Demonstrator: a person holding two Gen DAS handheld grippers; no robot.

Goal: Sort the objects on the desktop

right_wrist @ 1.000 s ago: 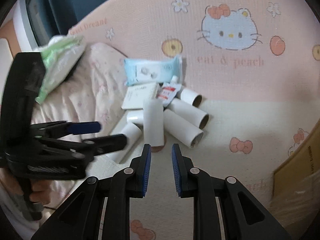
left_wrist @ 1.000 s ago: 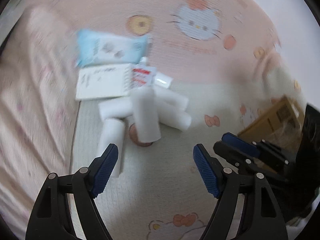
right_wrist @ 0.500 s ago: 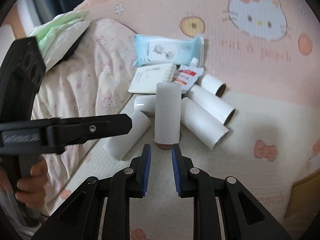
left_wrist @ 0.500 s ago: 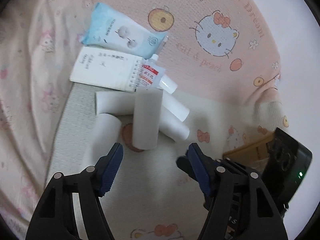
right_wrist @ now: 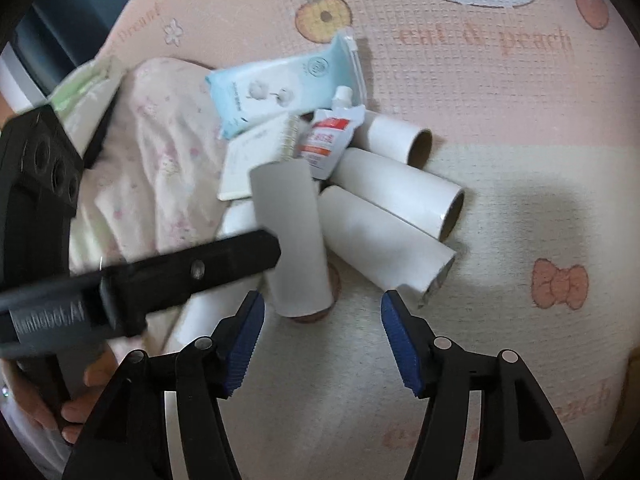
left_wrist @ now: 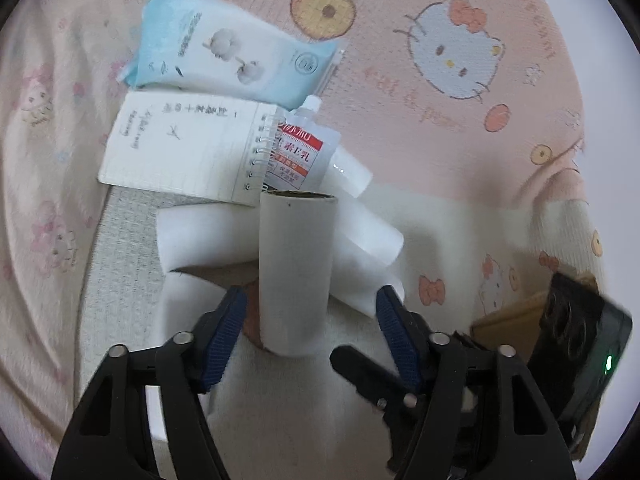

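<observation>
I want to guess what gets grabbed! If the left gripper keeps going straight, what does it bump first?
Probably the upright cardboard tube. It stands between the left gripper's closing jaws, untouched so far. Depth is hard to judge.

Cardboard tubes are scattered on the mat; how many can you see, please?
6. One upright tube stands in the middle; three tubes lie to its right; two lie to its left, partly covered. Others may be hidden.

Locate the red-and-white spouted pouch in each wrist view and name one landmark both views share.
Left wrist: the pouch lies above centre, right of the spiral notepad.
Right wrist: the pouch lies above centre, below the blue wipes pack.
Shared landmark: the upright cardboard tube just below it.
</observation>
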